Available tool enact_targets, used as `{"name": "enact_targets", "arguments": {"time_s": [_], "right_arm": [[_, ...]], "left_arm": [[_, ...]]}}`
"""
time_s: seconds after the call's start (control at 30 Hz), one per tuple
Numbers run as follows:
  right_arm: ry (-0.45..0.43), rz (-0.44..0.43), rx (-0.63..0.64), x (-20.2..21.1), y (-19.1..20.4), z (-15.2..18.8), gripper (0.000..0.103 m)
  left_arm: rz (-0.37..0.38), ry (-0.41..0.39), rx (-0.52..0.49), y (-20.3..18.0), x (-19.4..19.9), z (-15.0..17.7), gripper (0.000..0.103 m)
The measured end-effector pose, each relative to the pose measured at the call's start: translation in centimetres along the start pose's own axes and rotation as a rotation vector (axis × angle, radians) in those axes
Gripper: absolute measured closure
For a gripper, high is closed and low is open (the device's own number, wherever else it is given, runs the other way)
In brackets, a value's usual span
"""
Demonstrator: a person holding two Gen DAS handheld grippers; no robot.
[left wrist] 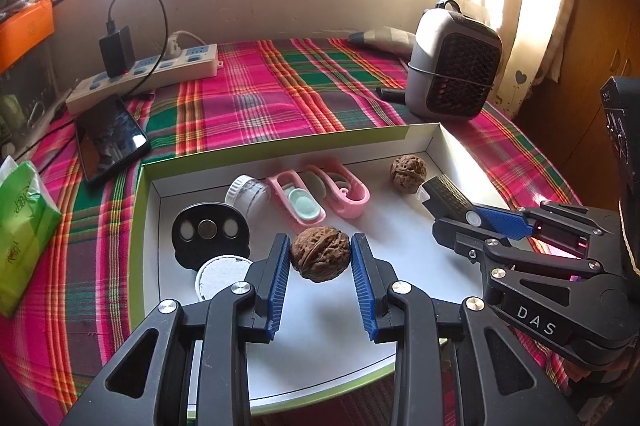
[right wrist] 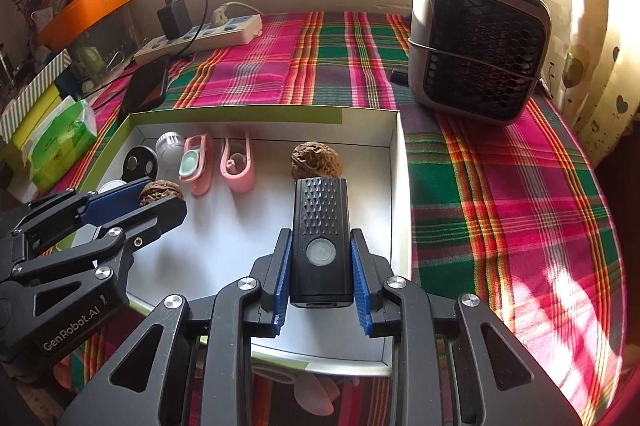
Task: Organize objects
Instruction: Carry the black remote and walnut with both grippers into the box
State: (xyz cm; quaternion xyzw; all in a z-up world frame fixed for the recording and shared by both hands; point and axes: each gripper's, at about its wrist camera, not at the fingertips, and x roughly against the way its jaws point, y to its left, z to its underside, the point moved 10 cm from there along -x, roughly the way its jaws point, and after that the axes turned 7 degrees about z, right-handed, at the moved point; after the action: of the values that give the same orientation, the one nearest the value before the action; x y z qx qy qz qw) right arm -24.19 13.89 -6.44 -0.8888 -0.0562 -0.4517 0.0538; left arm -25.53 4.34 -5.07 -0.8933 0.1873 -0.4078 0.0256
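Observation:
A green-rimmed white box [left wrist: 146,210] lies on the plaid cloth. My left gripper [left wrist: 320,246] is shut on a brown walnut [left wrist: 319,253] and holds it over the box; it shows too in the right wrist view [right wrist: 160,192]. My right gripper [right wrist: 320,246] is shut on a black textured flashlight [right wrist: 320,226] with a round button, held over the box's right part; it also shows in the left wrist view [left wrist: 448,198]. A second walnut [left wrist: 408,172] [right wrist: 316,160] lies in the box just beyond the flashlight.
The box also holds two pink clips [left wrist: 320,198], a clear jar [left wrist: 246,192], a black disc holder [left wrist: 210,232] and a white round lid [left wrist: 220,276]. A grey fan heater [right wrist: 476,46], a power strip [left wrist: 152,74], a phone [left wrist: 110,140] and a green tissue pack [left wrist: 24,238] surround it.

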Motion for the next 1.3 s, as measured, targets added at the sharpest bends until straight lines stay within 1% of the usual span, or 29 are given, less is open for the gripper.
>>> {"name": "enact_targets", "arguments": {"time_s": [0.13,0.4,0.53,0.7,1.13,1.3], "right_arm": [[-0.01,0.029,0.005,-0.18,-0.16,-0.23,0.075],[-0.014,0.026,0.021,-0.42,0.27,-0.06,0.075],[-0.026,0.042,0.037,-0.4,0.29,-0.03,0.075],[-0.031,0.047,0.043,-0.5,0.47,-0.03,0.075],[-0.038,0.055,0.047,-0.56,0.38,-0.04,0.075],[-0.037,0.054,0.043,-0.53,0.43,0.04,0.075]], "left_arm": [[-0.022,-0.004,-0.014,-0.04,-0.21,-0.13,0.074],[-0.067,-0.004,-0.077,-0.46,-0.66,0.0,0.074],[-0.076,-0.003,-0.085,-0.49,-0.76,0.03,0.074],[-0.105,-0.004,-0.097,-0.35,-0.84,0.07,0.074],[-0.117,0.003,-0.118,-0.58,-0.97,0.26,0.074],[-0.093,0.009,-0.112,-0.78,-1.01,0.36,0.074]]}}
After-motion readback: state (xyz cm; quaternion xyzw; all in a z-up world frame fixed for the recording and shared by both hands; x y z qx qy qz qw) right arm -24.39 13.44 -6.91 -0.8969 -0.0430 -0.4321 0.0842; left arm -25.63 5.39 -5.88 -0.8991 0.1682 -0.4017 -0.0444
